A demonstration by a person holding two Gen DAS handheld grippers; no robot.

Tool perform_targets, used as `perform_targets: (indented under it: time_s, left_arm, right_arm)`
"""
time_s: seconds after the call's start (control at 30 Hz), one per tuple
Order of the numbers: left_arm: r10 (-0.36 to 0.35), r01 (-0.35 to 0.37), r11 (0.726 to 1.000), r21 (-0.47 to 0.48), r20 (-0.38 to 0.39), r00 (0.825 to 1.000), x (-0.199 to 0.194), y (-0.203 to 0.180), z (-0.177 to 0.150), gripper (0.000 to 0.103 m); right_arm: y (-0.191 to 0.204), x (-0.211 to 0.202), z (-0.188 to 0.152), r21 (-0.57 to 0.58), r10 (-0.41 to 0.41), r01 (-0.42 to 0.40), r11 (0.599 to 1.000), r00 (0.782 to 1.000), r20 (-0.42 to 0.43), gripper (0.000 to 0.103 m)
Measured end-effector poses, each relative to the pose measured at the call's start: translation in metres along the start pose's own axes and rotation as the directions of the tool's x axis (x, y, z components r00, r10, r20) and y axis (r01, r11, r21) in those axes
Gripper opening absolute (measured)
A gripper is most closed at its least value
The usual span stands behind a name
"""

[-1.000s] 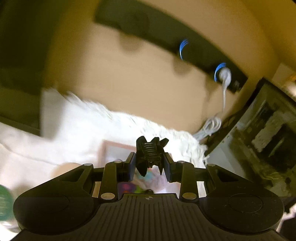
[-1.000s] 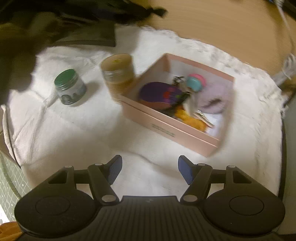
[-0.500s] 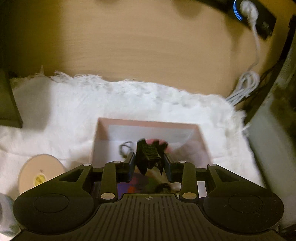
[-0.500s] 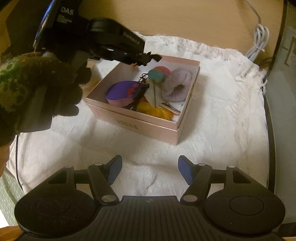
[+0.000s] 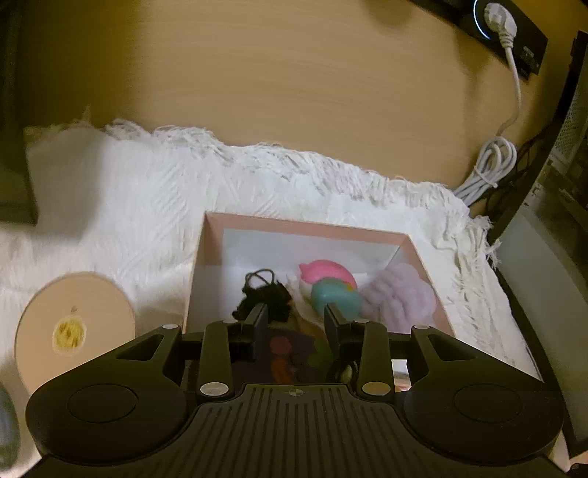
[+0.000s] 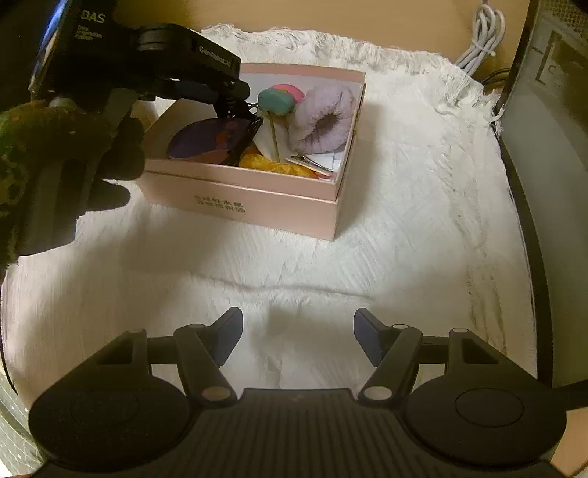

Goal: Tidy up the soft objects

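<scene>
A pink box (image 6: 257,206) (image 5: 305,224) sits on a white fringed cloth (image 6: 404,220). It holds a lilac fluffy scrunchie (image 6: 323,117) (image 5: 397,294), a pink-and-teal soft ball (image 6: 279,99) (image 5: 330,290), a purple pouch (image 6: 205,139), a yellow soft piece (image 6: 268,163) and a black hair claw (image 5: 262,296). My left gripper (image 5: 296,323) (image 6: 239,99) hangs over the box, jaws open, with the black claw lying just in front of them. My right gripper (image 6: 297,334) is open and empty over the cloth, near the front of the box.
A round beige jar lid (image 5: 73,327) stands left of the box. A white coiled cable (image 5: 485,169) and a power strip (image 5: 514,33) lie on the wooden desk behind. A dark case (image 6: 544,147) borders the cloth on the right.
My left gripper has lowered over the box and opened, letting go of the black hair claw, which now lies in the box. My right gripper has stayed open.
</scene>
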State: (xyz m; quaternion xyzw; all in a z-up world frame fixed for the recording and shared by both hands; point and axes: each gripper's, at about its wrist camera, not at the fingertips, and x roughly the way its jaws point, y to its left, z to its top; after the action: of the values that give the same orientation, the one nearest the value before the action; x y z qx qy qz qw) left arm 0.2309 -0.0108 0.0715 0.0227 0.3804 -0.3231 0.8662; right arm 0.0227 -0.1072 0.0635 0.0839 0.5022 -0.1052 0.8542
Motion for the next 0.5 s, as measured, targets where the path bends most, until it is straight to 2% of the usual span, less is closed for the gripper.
perform_targets:
  time_s: [0.13, 0.23, 0.33, 0.43, 0.5]
  left_arm:
    - [0.026, -0.023, 0.999, -0.048, 0.050, 0.998, -0.032, -0.007, -0.016, 0.037]
    - [0.061, -0.050, 0.995, -0.082, 0.129, 0.990, -0.062, -0.014, -0.035, 0.037]
    - [0.113, -0.081, 0.984, -0.161, 0.197, 0.974, -0.092, -0.023, -0.072, 0.037]
    - [0.191, -0.139, 0.961, -0.238, 0.208, 0.959, -0.111, -0.035, -0.119, 0.037]
    - [0.262, -0.204, 0.943, -0.263, 0.208, 0.942, -0.119, -0.047, -0.148, 0.037]
  right_arm:
    - [-0.009, 0.001, -0.004, -0.055, 0.021, -0.020, 0.998, 1.000, 0.022, 0.067]
    - [-0.014, 0.003, -0.002, -0.076, 0.023, -0.019, 0.997, 0.999, 0.043, 0.067]
    - [-0.019, 0.002, -0.002, -0.109, 0.057, -0.048, 0.993, 0.995, 0.079, 0.068]
    - [-0.022, 0.006, -0.003, -0.166, 0.082, -0.065, 0.984, 0.992, 0.095, 0.068]
    - [-0.026, 0.008, -0.005, -0.192, 0.108, -0.086, 0.978, 0.988, 0.106, 0.068]
